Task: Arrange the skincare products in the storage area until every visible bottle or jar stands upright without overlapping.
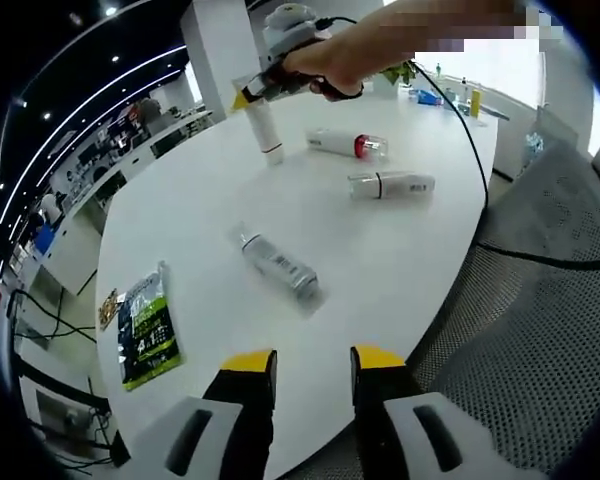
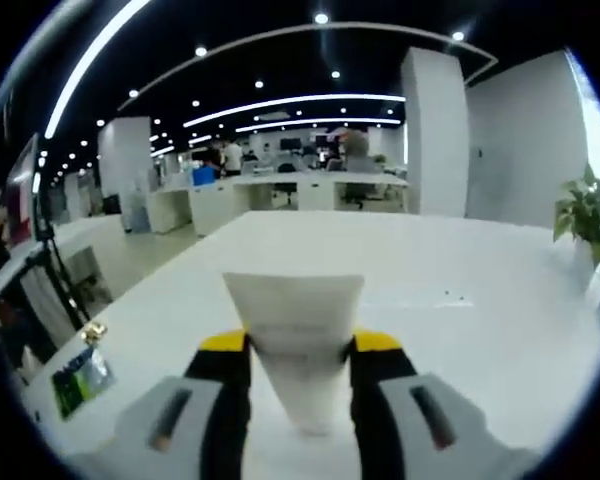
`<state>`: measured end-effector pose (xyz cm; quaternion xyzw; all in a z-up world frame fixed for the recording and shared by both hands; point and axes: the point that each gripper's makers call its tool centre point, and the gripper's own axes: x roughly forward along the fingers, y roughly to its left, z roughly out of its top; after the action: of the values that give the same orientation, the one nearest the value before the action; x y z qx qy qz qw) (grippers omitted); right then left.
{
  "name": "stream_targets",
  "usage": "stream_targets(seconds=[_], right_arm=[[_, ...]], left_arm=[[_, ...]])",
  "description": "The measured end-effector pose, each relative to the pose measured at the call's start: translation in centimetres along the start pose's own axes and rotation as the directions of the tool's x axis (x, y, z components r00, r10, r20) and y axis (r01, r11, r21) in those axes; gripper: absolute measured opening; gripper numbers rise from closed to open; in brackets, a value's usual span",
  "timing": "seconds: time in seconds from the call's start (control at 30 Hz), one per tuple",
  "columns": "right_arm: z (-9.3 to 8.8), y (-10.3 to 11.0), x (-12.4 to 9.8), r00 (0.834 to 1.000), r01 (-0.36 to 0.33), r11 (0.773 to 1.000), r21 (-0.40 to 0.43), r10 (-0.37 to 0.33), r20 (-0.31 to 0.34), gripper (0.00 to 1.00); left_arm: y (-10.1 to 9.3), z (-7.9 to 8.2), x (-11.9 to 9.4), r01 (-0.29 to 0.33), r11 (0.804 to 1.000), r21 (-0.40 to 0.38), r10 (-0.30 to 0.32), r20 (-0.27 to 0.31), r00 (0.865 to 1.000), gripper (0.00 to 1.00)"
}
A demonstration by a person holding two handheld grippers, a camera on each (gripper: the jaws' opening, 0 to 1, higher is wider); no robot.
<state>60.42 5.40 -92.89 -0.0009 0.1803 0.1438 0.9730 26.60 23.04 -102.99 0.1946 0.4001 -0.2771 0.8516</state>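
My right gripper [image 1: 258, 90], held by a hand, is shut on the flat crimped end of a white tube [image 1: 265, 125], which hangs upright with its cap end down at the tabletop. In the right gripper view the tube [image 2: 295, 320] sits between the yellow tips of my right gripper [image 2: 300, 345]. Three bottles lie on their sides on the white table [image 1: 200, 200]: a clear silver-labelled bottle [image 1: 277, 265] in the middle, a white bottle with a red cap [image 1: 345, 145], and a clear and white bottle [image 1: 390, 184]. My left gripper [image 1: 313, 365] is open near the table's edge, with nothing between its fingers.
A green packet [image 1: 148, 325] and a small snack pack [image 1: 108, 308] lie at the table's left edge. A black cable [image 1: 472, 135] runs across the far side. A grey mesh chair [image 1: 540, 330] stands to the right. A potted plant [image 2: 588, 215] stands by the table.
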Motion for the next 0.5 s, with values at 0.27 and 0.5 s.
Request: stream_targets(seconds=[0.27,0.5], right_arm=[[-0.2,0.1,-0.3,1.0,-0.015,1.0,0.016,0.016,-0.012,0.4],[-0.7,0.6,-2.1,0.999,-0.046,0.999,0.013,0.046,-0.018,0.53]], left_arm=[[0.0,-0.2,0.0,-0.001,1.0,0.004,0.001,-0.007,1.0,0.29],[-0.1,-0.2,0.0,0.004,1.0,0.009,-0.004,-0.012,1.0,0.29]])
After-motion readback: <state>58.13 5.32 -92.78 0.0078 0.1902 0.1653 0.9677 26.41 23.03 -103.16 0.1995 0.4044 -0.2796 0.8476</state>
